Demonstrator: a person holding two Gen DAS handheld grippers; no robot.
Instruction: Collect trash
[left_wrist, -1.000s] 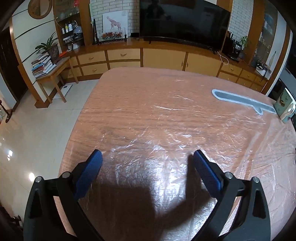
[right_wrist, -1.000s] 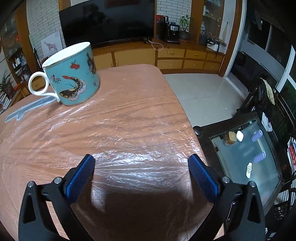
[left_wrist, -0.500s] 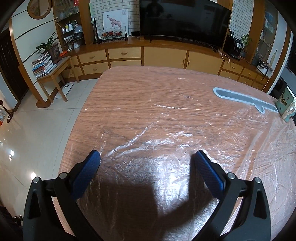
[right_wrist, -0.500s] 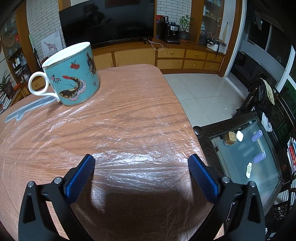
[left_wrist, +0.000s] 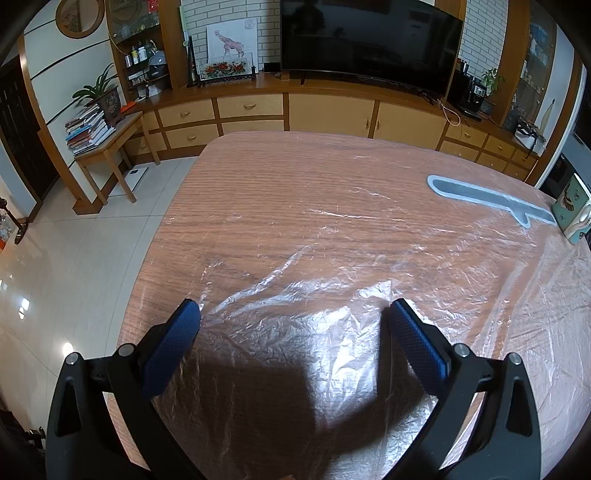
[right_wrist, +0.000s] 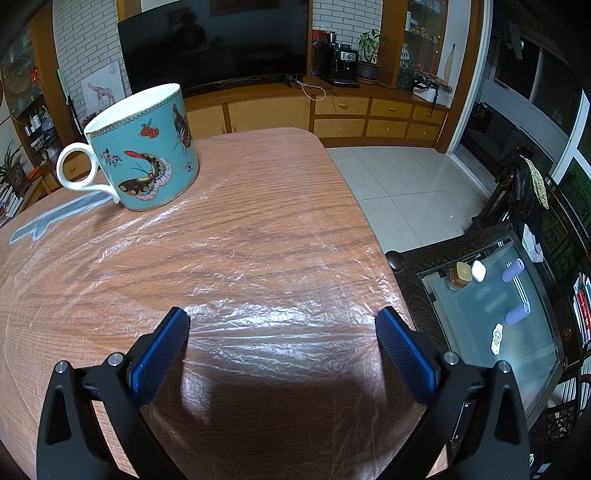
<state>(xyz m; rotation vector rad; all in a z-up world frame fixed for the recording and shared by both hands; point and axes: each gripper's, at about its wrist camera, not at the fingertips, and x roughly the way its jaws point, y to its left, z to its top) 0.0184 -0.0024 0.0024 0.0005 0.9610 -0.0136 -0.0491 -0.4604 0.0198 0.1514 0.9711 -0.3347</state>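
A thin clear plastic sheet (left_wrist: 332, 258) lies crinkled over the wooden table (left_wrist: 280, 173); it also shows in the right wrist view (right_wrist: 258, 266). My left gripper (left_wrist: 294, 314) is open and empty, just above the sheet near the table's left front edge. My right gripper (right_wrist: 282, 325) is open and empty, above the sheet near the table's right front edge. A grey-blue flat strip (left_wrist: 484, 197) lies under or on the sheet at the far right; it also shows in the right wrist view (right_wrist: 55, 218).
A teal butterfly mug (right_wrist: 144, 147) stands on the table at the back left of the right wrist view, and at the right edge of the left wrist view (left_wrist: 574, 208). A dark glass-topped side table (right_wrist: 491, 295) stands right of the table. Tiled floor (left_wrist: 74, 266) lies left.
The left gripper has pulled back and lifted slightly, so the view shows more of the room. The right gripper has not moved.
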